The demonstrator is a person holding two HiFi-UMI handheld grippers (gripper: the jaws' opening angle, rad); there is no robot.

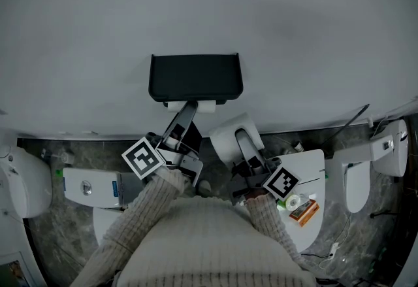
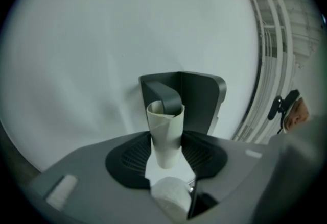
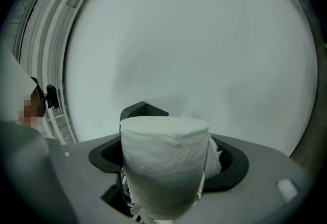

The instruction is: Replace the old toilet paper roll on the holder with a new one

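A black toilet paper holder [image 1: 196,76] hangs on the grey wall. The old roll [image 2: 166,133] is down to a bare cardboard tube and still hangs on the holder's arm [image 2: 164,96]. My left gripper [image 1: 187,111] reaches up under the holder, and its ribbed pads [image 2: 134,155] close in on both sides of the tube. A loose bit of white paper [image 2: 171,196] lies below the tube. To the right and lower, my right gripper [image 1: 239,143] is shut on the new full white roll [image 3: 163,164], which hides most of its jaws.
A white toilet [image 1: 23,181] stands at the far left and another [image 1: 366,178] at the right. A white stand [image 1: 312,168] beside my right arm carries an orange box [image 1: 304,212]. A white case [image 1: 91,187] lies on the dark floor at left. White rails [image 2: 271,65] run along the wall.
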